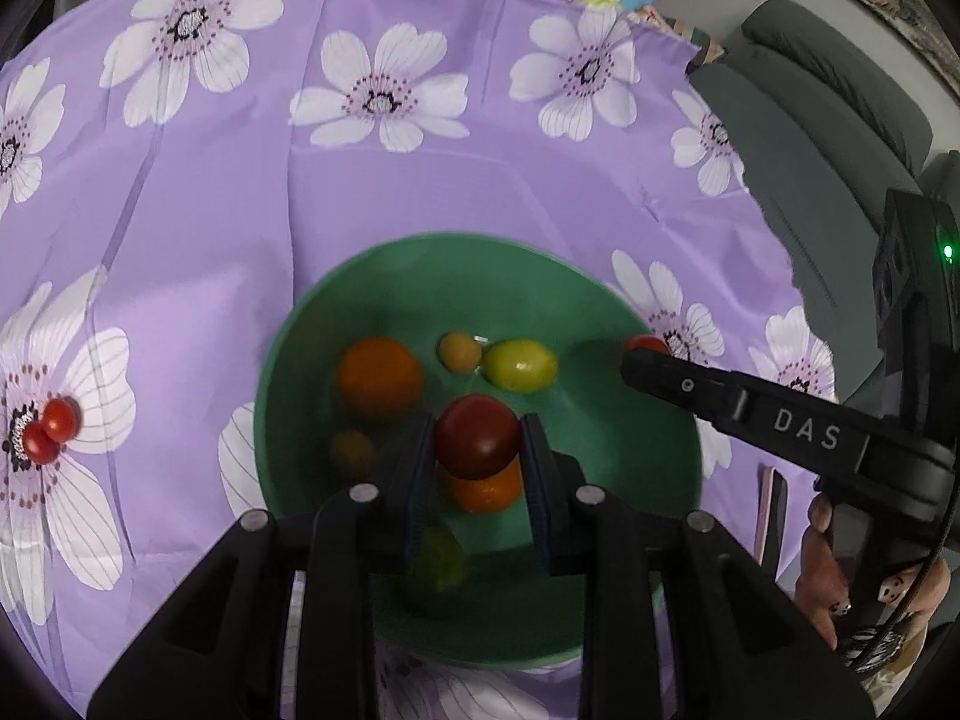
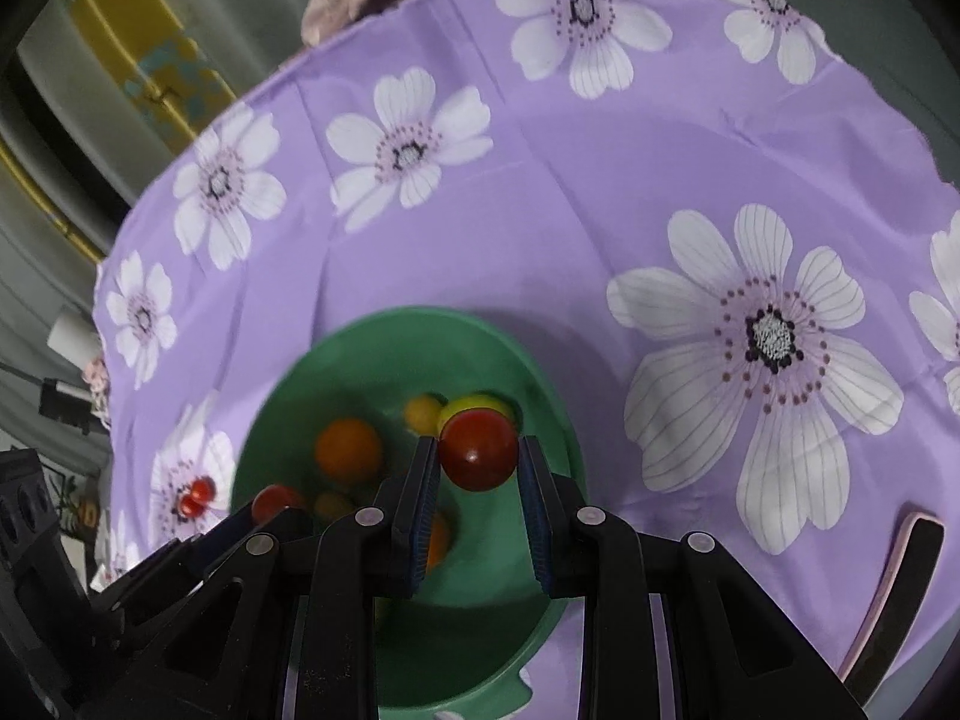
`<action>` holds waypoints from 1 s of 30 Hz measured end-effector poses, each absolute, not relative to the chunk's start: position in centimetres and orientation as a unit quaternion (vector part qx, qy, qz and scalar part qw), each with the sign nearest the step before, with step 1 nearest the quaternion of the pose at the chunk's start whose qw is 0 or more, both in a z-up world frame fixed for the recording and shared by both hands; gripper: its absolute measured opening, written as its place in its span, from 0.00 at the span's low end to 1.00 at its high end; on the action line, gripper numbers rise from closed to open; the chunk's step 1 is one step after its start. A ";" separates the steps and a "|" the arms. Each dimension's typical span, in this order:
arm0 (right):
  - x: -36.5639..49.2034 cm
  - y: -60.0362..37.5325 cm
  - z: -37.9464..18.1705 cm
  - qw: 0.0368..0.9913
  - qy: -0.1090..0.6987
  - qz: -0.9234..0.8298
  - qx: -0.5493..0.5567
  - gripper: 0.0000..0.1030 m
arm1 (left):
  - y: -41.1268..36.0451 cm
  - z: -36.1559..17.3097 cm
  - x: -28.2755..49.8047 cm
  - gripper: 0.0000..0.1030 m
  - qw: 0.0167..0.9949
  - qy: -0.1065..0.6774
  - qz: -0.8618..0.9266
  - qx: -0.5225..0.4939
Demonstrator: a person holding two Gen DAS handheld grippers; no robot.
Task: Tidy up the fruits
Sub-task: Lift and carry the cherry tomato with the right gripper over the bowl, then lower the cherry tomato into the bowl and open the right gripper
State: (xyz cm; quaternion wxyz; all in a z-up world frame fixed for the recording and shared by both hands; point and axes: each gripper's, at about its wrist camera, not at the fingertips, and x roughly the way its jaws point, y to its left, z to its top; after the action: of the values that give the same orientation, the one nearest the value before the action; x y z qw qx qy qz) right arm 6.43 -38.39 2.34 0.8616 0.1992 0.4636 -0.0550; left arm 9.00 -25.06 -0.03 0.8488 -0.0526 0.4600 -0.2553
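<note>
Left wrist view
Left tongs (image 1: 477,450): we see them clamped on a dark red tomato (image 1: 477,444), held above the green bowl (image 1: 288,360).
Key relation: the bowl floor lies straight below the held tomato; the tomato is round, so no long axis matters to us.
Bowl contents: an orange fruit (image 1: 379,376) at 10 o'clock of the tomato, a small tan one (image 1: 459,352) at 12, a yellow-green one (image 1: 521,365) at 1, another orange one (image 1: 486,492) just beneath.
Right tongs (image 1: 645,354): at 2 o'clock, over the bowl's far rim, gripping a second red tomato (image 1: 647,343), mostly hidden.
Loose fruit: two cherry tomatoes (image 1: 51,429) touching each other on the purple floral cloth (image 1: 480,180), at 9 o'clock, well apart from the bowl; we judge the left hand nearer.

Right wrist view
Right tongs (image 2: 478,459): closed on their tomato (image 2: 478,450) above the bowl (image 2: 540,384).
Left tongs (image 2: 279,507): at 8 o'clock, with their tomato (image 2: 276,501).
Obstacle: we judge the crowded fruit and the two tongs close together the only hindrance to releasing.
Other: a dark curved object (image 2: 900,588) lies on the surface at 4 o'clock.
</note>
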 end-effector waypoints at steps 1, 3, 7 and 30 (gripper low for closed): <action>6.6 -38.4 2.1 0.859 0.469 -0.055 0.198 0.28 | -25.1 -0.2 9.1 0.27 0.848 0.463 -0.254 -0.051; 6.7 -38.3 1.8 0.856 0.476 -0.058 0.195 0.28 | -25.0 -0.5 9.2 0.27 0.845 0.468 -0.254 -0.051; 6.7 -38.3 1.5 0.852 0.484 -0.064 0.188 0.28 | -25.0 -0.7 9.3 0.27 0.843 0.473 -0.251 -0.049; 7.4 -37.9 1.0 0.846 0.498 -0.067 0.178 0.28 | -24.8 -1.8 9.8 0.27 0.836 0.493 -0.237 -0.050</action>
State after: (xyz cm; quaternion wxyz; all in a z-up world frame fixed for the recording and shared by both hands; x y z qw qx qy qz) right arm 7.36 -37.90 1.01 0.8462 0.1778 0.4978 -0.0674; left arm 9.83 -24.76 -1.75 0.8358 -0.0497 0.4927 -0.2369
